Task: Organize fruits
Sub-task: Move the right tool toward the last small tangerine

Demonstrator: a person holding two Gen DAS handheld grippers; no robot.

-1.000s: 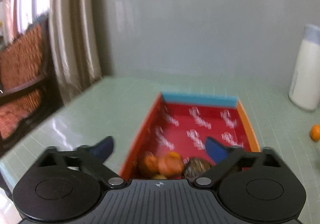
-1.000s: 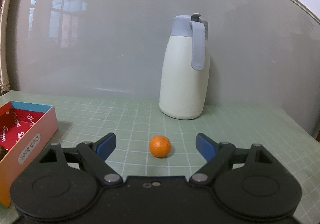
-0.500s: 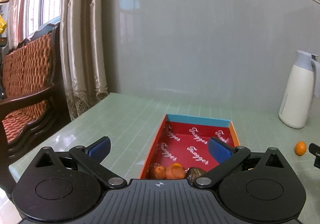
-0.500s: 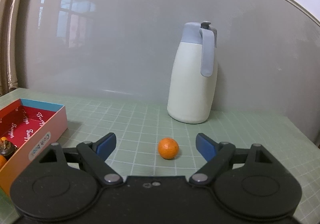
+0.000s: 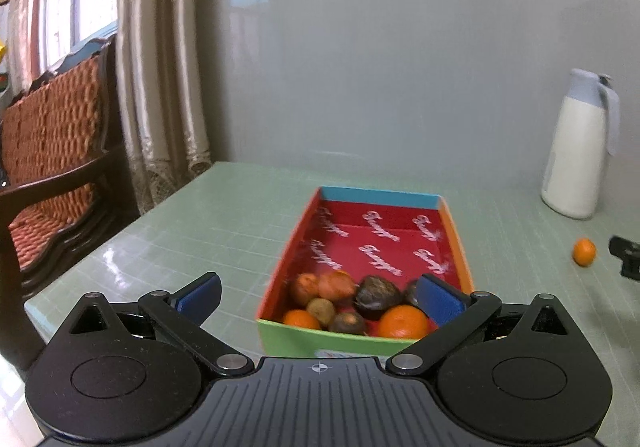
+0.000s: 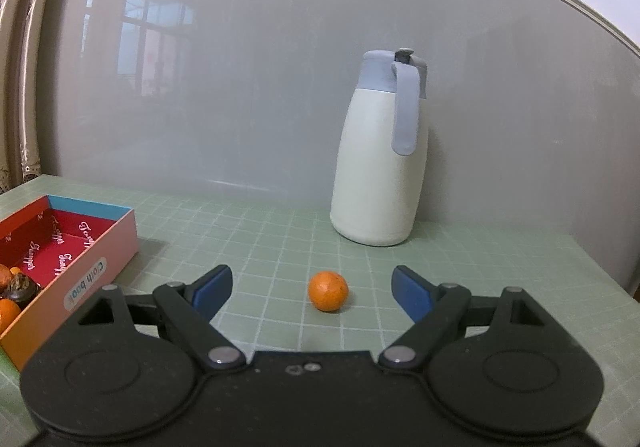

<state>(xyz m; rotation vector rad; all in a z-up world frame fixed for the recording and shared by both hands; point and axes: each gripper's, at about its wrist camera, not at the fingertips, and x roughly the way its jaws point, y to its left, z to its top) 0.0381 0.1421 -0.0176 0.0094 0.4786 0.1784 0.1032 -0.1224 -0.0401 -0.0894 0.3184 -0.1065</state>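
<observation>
Your red-lined cardboard box (image 5: pixel 454 235) holds oranges and dark fruits (image 5: pixel 378 293) — both hand-held grippers, left (image 5: pixel 318 293) and right (image 6: pixel 312 289), gape wide, empty.

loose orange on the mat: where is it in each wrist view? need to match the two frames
Left wrist: loose orange at far right edge, on the mat, right of the box.
Right wrist: loose orange low centre, ahead of and between the open right tongs.
Shared landmark: white jug, behind the orange in both.
</observation>
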